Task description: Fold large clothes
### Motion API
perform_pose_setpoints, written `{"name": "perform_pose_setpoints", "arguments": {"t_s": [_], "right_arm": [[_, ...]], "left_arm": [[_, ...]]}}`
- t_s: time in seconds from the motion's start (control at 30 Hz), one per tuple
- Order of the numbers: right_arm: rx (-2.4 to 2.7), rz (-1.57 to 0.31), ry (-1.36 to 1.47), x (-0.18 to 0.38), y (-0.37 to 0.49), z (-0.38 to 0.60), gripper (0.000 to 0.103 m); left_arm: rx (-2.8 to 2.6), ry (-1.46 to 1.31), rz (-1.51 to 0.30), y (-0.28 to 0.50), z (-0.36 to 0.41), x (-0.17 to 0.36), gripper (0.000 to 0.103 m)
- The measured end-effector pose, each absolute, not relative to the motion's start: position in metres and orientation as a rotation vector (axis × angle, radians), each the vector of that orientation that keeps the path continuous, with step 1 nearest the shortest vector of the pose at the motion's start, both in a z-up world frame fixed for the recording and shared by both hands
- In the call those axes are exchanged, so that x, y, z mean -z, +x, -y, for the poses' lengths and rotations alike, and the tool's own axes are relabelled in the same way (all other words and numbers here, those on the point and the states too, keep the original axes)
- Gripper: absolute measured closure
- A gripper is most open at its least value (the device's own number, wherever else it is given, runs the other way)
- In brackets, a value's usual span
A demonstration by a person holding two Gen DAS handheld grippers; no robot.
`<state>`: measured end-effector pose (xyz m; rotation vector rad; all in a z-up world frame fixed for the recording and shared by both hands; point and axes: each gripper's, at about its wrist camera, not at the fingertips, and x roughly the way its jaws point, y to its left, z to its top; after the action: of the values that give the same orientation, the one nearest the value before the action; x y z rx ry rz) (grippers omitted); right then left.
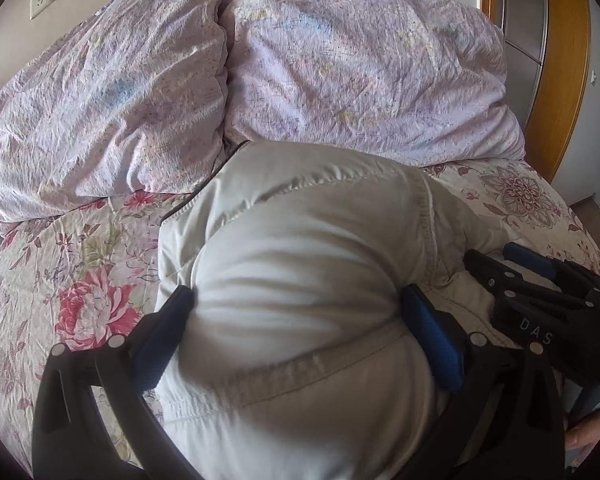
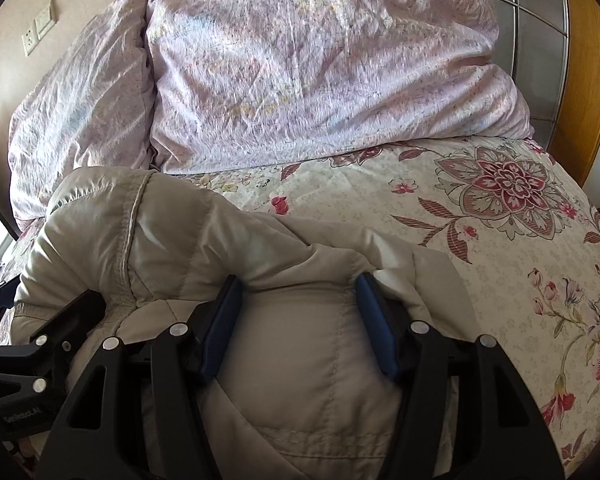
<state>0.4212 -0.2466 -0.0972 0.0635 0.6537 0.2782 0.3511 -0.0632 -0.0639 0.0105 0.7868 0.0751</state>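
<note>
A puffy beige padded jacket lies bunched on a bed covered by a floral bedspread, in front of a crumpled pale lilac duvet heaped at the far side. The left gripper is clamped on a thick bulge of the jacket: its 2 blue pads press into the fabric from either side, and the cloth swells out between and above them. Just to its right, the right gripper likewise grips another bulging fold of the same jacket, its 2 blue pads sunk into the padding with a stitched seam running between them. In the right wrist view the jacket sits at the bed's near left part, with bare bedspread to its right. A wooden headboard stands at the right edge.
</note>
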Motion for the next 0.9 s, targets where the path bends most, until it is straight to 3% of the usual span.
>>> {"name": "perform_pose_setpoints", "arguments": {"t_s": [0.2,0.9], "right_arm": [[-0.274,-0.646,0.067,0.097,0.42,0.246,0.042],[-0.261,-0.646,0.059,0.097,0.423,0.246,0.042]], "left_arm": [[-0.109,0.039,-0.747,0.352,0.055,0.037,0.002],[-0.078,0.022,-0.802,0.375,0.056,0.074,0.002]]}}
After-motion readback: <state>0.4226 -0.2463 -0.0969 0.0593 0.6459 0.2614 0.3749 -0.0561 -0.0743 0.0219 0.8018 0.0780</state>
